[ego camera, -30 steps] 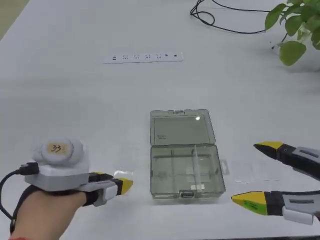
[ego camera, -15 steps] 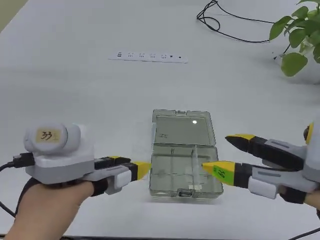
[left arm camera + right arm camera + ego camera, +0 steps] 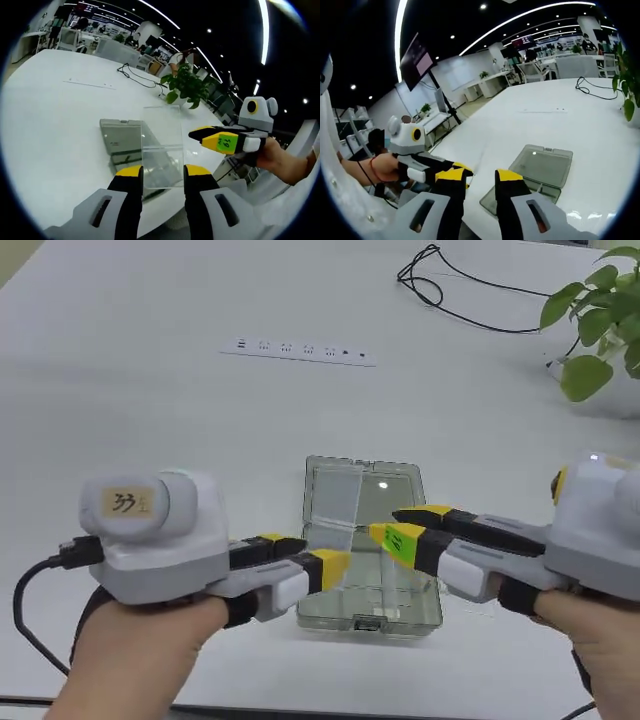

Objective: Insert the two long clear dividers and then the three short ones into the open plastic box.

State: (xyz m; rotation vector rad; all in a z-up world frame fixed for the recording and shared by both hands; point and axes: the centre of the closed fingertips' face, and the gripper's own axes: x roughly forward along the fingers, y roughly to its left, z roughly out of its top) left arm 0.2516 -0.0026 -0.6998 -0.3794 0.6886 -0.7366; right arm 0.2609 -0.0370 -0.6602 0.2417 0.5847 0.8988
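Note:
An open grey-clear plastic box [image 3: 400,615] lies near the table's front edge, its lid [image 3: 390,485] flat behind it. It holds dividers; the grippers hide much of the inside. My left gripper [image 3: 315,552] hovers at the box's left side, shut on a clear divider [image 3: 335,498] that stands up over the box. In the left gripper view the divider [image 3: 161,145] rises from between the jaws of the left gripper [image 3: 163,172]. My right gripper [image 3: 408,522] is open over the box's right half, its tips close to the divider. In its own view the right gripper [image 3: 480,176] holds nothing, with the box [image 3: 535,175] beyond.
A white power strip [image 3: 300,350] lies at the back of the white table [image 3: 150,420]. A black cable [image 3: 470,290] loops at the back right, beside a green plant [image 3: 595,325]. The table's front edge runs just below the box.
Both grippers have closed in from the sides over the box. The left has brought the divider up above it; the right has swung in from the far right, still open.

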